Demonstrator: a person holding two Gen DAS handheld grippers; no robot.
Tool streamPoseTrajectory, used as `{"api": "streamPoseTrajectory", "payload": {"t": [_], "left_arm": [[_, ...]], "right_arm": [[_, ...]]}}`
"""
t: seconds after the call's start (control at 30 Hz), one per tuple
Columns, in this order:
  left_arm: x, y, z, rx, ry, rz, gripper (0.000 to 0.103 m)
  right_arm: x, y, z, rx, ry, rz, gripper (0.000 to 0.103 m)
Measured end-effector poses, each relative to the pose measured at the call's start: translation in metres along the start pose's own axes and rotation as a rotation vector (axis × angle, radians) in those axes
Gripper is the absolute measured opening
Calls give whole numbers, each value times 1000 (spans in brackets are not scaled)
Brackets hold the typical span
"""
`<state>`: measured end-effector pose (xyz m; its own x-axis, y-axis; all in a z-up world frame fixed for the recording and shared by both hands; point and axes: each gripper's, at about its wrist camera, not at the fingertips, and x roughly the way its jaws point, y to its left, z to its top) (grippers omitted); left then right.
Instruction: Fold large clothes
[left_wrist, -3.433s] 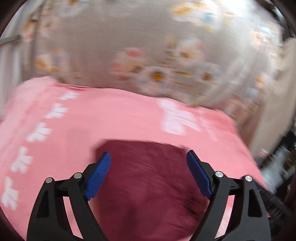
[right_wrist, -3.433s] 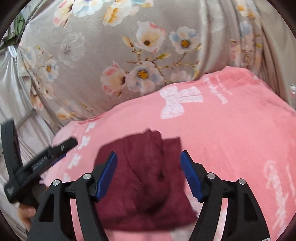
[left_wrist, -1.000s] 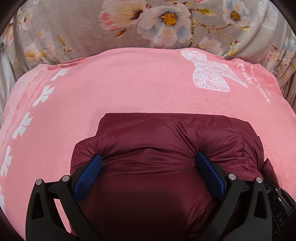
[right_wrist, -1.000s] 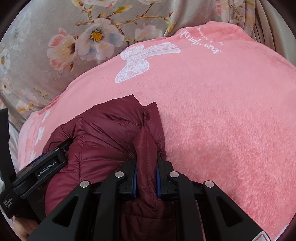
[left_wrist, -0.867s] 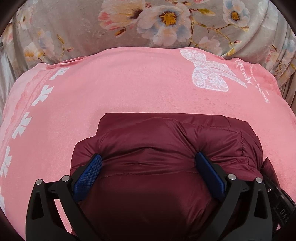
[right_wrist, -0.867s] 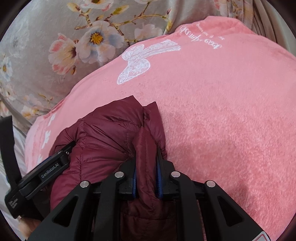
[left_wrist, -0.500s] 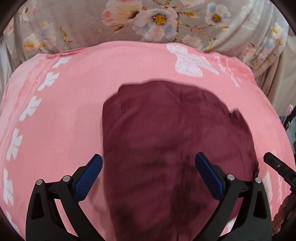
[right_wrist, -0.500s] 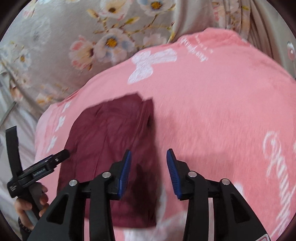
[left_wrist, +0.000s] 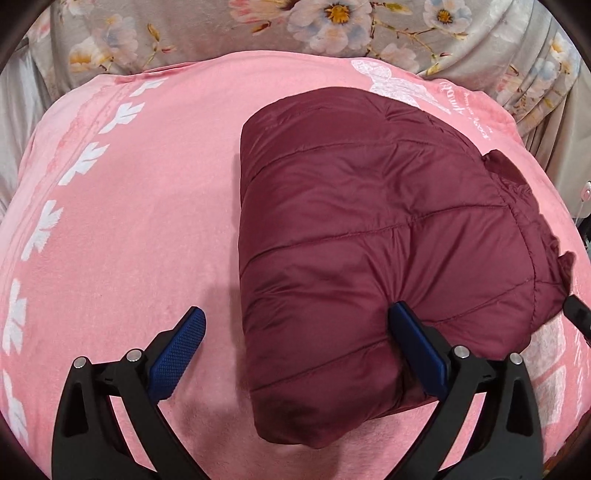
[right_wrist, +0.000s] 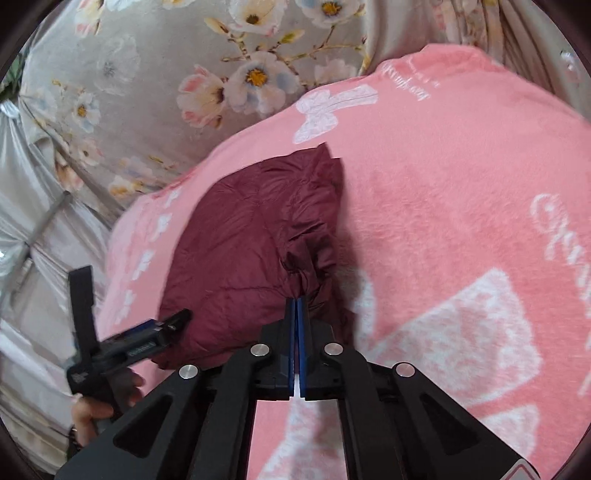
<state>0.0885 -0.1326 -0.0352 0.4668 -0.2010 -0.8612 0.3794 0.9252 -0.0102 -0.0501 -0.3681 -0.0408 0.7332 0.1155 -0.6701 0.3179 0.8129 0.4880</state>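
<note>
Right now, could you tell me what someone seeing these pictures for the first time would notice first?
The dark red puffer jacket, folded into a plump bundle, sits right of centre on the pink blanket with white bow prints. The right gripper is shut at a gathered bit of the jacket's near edge, while the left gripper stands open over its near end. Behind the blanket hangs a grey floral curtain.

Pink fleece blanket (left_wrist: 140, 221) spread across the bed, printed with white leaf shapes (left_wrist: 83, 166) down its left border, a white butterfly (right_wrist: 325, 107) and cursive lettering (right_wrist: 565, 236) toward the right. Grey floral fabric (right_wrist: 177, 74) bunched along the far edge.
</note>
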Motion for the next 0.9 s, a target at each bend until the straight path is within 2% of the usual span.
{"api": "streamPoseTrajectory", "payload": {"t": [0.07, 0.13, 0.2, 0.3, 0.33, 0.37, 0.43, 0.5, 0.53, 0.57, 0.6, 0.67, 0.73, 0.83, 0.9], "left_arm": [[1, -2, -1, 6, -5, 10, 98], [1, -4, -2, 16, -11, 20, 98], [0, -3, -1, 15, -10, 20, 98], [-1, -2, -1, 10, -10, 15, 98], [-1, -3, -1, 11, -11, 17, 98], [-1, -4, -1, 10, -12, 18, 98], [0, -4, -2, 4, -10, 16, 98], [0, -4, -2, 3, -10, 16, 98], [-1, -4, -2, 6, -12, 20, 98], [0, -4, -2, 7, -12, 22, 98], [0, -4, -2, 8, -11, 23, 98], [-1, -4, -3, 16, -5, 26, 98], [1, -2, -5, 19, 2, 9, 98], [4, -3, -8, 21, -1, 1, 98], [5, -7, -10, 31, -6, 8, 98]], "right_arm": [[9, -5, -8, -5, 38, -52, 0], [20, -15, -20, 38, 90, -35, 0], [15, -16, -24, 59, 67, -14, 1], [-8, -13, -9, 101, -34, 31, 35], [-14, -11, 0, 99, -69, 40, 59], [-17, -8, 8, 93, -96, 38, 64], [-10, -2, 19, 69, -99, -3, 64], [6, 1, 25, 67, -72, 4, 62], [13, 0, 26, 76, -53, 20, 45], [21, 0, 26, 86, -28, 43, 16], [25, 0, 24, 104, -15, 51, 14], [14, 1, 17, 142, -53, 118, 8], [-6, 2, 7, 134, -82, 139, 6], [7, 1, -7, 86, -34, 29, 6], [23, -6, -11, 102, -1, 7, 6]]}}
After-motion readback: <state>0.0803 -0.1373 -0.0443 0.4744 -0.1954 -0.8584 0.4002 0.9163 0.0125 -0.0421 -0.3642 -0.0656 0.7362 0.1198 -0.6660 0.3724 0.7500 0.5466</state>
